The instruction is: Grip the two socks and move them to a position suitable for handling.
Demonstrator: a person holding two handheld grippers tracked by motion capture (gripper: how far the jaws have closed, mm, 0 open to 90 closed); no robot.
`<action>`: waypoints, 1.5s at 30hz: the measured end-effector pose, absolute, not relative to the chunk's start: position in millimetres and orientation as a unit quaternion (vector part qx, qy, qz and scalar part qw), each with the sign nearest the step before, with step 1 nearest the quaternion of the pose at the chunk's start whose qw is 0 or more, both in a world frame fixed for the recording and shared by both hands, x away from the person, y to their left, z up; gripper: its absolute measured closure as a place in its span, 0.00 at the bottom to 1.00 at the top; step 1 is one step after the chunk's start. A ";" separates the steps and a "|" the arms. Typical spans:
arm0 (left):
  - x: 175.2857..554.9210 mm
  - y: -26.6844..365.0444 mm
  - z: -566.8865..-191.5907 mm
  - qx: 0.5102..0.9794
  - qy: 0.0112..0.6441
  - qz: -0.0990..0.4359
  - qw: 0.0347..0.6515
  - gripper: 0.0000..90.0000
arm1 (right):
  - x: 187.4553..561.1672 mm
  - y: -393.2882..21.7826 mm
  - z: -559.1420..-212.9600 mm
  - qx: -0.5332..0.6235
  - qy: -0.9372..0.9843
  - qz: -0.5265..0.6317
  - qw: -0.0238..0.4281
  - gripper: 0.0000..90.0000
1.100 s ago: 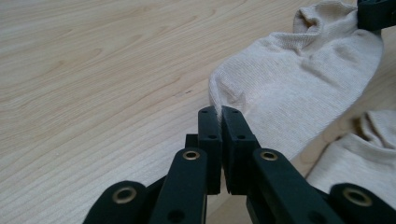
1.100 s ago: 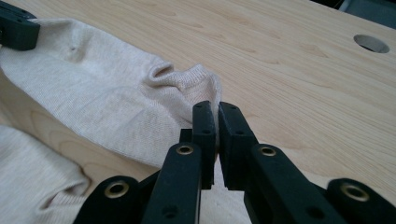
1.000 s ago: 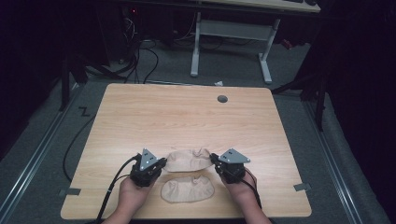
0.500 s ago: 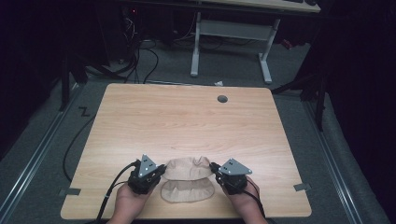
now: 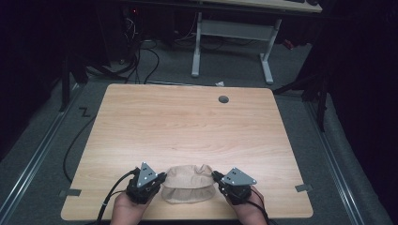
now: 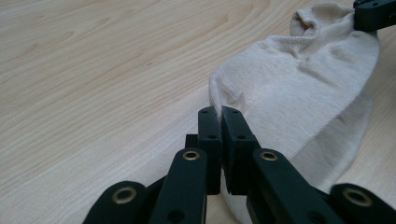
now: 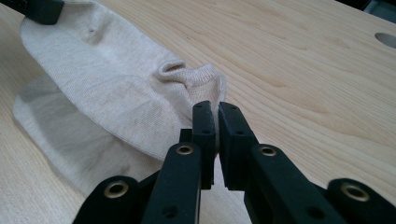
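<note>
Overhead, I have a beige sock (image 5: 188, 183) lying at the near edge of the tabletop (image 5: 187, 126), stretched between my left tongs (image 5: 159, 179) and right tongs (image 5: 217, 177). Left gripper view: jaws pinched closed on the sock's hem, the knit soft, light and limp, so an edge is the place to hold. Right gripper view: jaws nearly closed, nipping its puckered end.

Cream-beige socks (image 5: 188, 183), plain knit, faintly smudged; pale wood-grain table (image 5: 187, 126); matte black fingers (image 6: 209, 135) with brass-toned rivets; grey carpeted floor (image 5: 42, 178).
</note>
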State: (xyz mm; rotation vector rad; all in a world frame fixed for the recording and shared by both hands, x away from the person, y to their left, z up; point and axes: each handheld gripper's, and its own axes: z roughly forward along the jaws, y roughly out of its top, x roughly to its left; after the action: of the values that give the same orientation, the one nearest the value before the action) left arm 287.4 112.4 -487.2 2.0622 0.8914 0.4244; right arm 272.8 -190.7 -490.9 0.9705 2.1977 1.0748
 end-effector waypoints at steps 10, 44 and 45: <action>273.7 110.6 -492.6 0.835 0.343 0.164 0.397 0.97 | 263.8 -190.9 -493.9 0.354 0.815 0.390 0.244 0.95; 271.2 101.6 -507.5 0.861 0.334 0.145 0.354 0.65 | 263.0 -187.8 -512.3 0.354 0.843 0.352 0.201 0.77; 271.5 101.8 -507.2 0.860 0.335 0.146 0.356 0.65 | 263.1 -188.0 -511.8 0.356 0.841 0.355 0.200 0.76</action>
State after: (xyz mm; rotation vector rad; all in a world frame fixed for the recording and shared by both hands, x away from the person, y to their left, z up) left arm 271.5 101.8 -507.2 2.2215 0.8647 0.3773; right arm 263.1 -188.0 -511.8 0.9948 2.3502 0.9918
